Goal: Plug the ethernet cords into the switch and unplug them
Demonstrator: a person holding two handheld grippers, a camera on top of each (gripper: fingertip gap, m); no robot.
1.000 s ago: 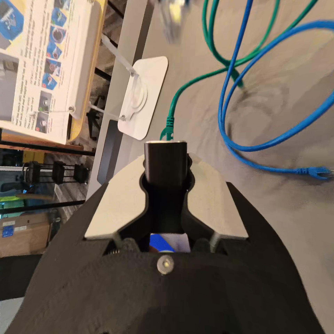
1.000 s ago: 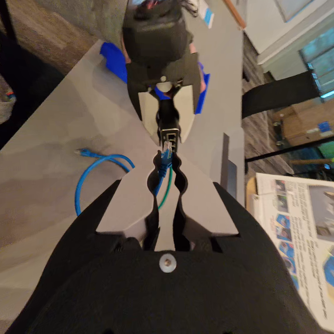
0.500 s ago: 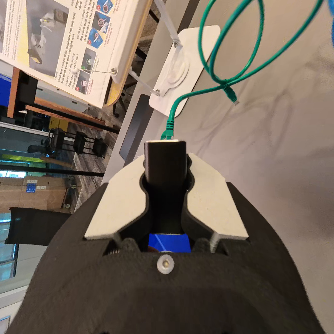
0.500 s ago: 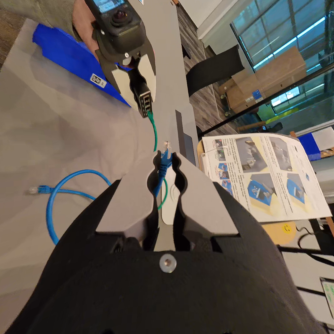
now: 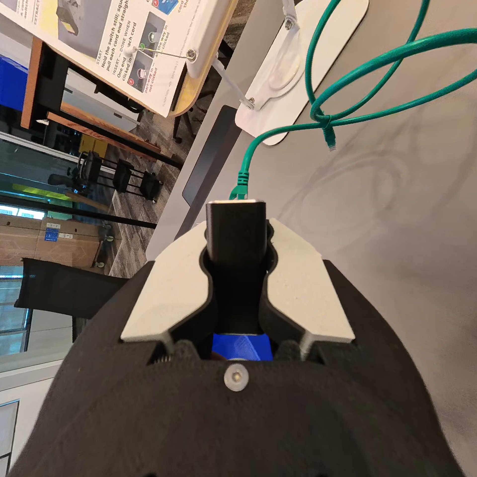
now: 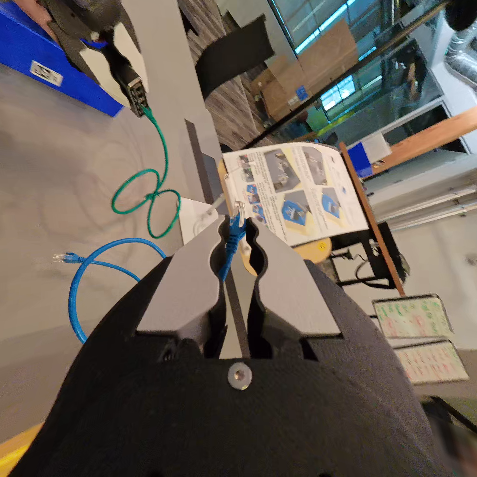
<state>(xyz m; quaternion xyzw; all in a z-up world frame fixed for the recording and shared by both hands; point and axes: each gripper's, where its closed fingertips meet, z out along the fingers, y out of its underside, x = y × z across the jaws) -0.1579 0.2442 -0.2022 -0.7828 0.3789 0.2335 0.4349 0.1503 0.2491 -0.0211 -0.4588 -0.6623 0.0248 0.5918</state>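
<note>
Clamping the black switch [image 5: 236,233] at frame centre, the left claw [image 5: 237,227] presents its ports outward, green cord [image 5: 244,173] plugged in; the right claw [image 6: 236,227] pinches the blue cord [image 6: 233,232] connector-forward, well apart, over the tabletop [image 6: 51,154].

The left gripper [image 5: 236,233] has its two pale fingers [image 5: 180,278] closed tight against a dark boxy body that sticks out past the tips. In the right wrist view it hangs up and to the left, tilted down. The right gripper [image 6: 236,227] is pinched nearly together at its tips on a blue plug, whose clear end pokes forward; how firmly is hard to judge through the blur.
</note>
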